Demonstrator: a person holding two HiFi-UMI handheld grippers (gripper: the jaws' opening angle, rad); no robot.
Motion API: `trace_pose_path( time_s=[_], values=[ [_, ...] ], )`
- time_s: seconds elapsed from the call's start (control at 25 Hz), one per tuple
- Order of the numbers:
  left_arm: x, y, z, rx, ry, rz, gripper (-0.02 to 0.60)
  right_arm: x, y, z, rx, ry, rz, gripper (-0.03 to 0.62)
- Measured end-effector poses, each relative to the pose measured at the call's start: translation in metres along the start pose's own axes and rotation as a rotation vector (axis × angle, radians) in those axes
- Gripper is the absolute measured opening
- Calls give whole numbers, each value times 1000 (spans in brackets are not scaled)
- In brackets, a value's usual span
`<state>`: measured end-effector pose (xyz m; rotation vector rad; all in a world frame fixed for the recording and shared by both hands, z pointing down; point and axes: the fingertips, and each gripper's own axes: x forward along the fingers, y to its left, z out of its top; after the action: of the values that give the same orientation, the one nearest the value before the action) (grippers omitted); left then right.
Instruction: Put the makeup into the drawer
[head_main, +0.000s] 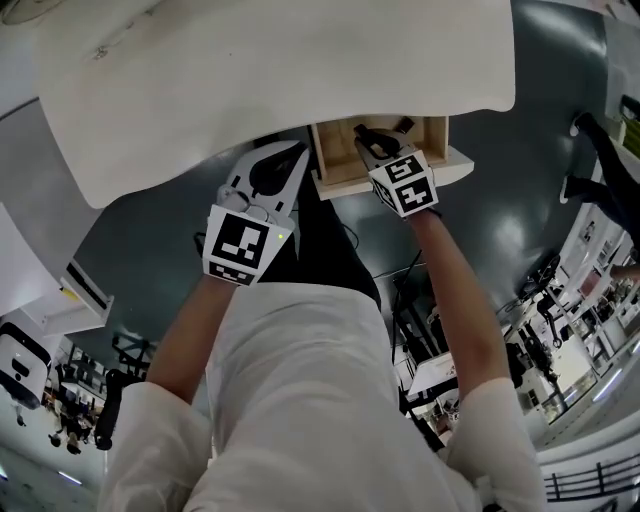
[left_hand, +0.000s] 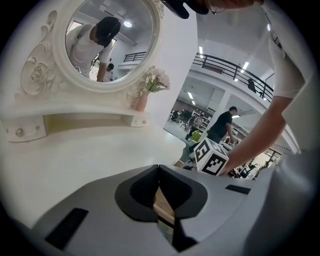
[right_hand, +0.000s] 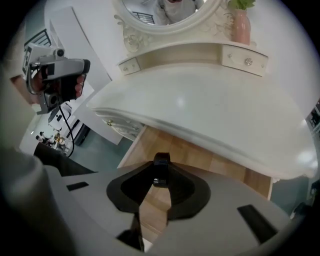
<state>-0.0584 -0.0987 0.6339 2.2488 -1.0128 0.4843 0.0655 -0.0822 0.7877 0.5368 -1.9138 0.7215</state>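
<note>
The wooden drawer (head_main: 335, 170) stands pulled out from under the white vanity top (head_main: 250, 80). My right gripper (head_main: 372, 142) points steeply down into it, shut on a small black makeup tube (right_hand: 161, 170) that sticks up between the pads above the drawer's wooden floor (right_hand: 200, 155). A small dark thing (head_main: 404, 126) lies at the drawer's back right. Left of the drawer, my left gripper (head_main: 295, 160) hangs in front of the table edge, its jaws closed tip to tip with nothing between them (left_hand: 159, 170).
An oval mirror (left_hand: 107, 40) with a pink vase of flowers (left_hand: 144, 97) stands at the back of the vanity, with a low shelf of small drawers (right_hand: 245, 60) beneath it. A person (left_hand: 220, 125) stands in the hall beyond. Dark floor surrounds the table.
</note>
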Motion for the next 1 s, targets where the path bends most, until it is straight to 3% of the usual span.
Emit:
trace_pose_path(
  time_s=[0.32, 0.72, 1.0],
  values=[
    [3, 8, -4, 18, 16, 14, 17, 39, 14, -20, -207, 177, 100, 92],
    [2, 24, -7, 19, 26, 27, 17, 76, 30, -37, -277, 301, 198, 98],
    [-1, 26, -13, 18, 40, 20, 17, 71, 14, -30, -230, 275, 120, 150]
  ],
)
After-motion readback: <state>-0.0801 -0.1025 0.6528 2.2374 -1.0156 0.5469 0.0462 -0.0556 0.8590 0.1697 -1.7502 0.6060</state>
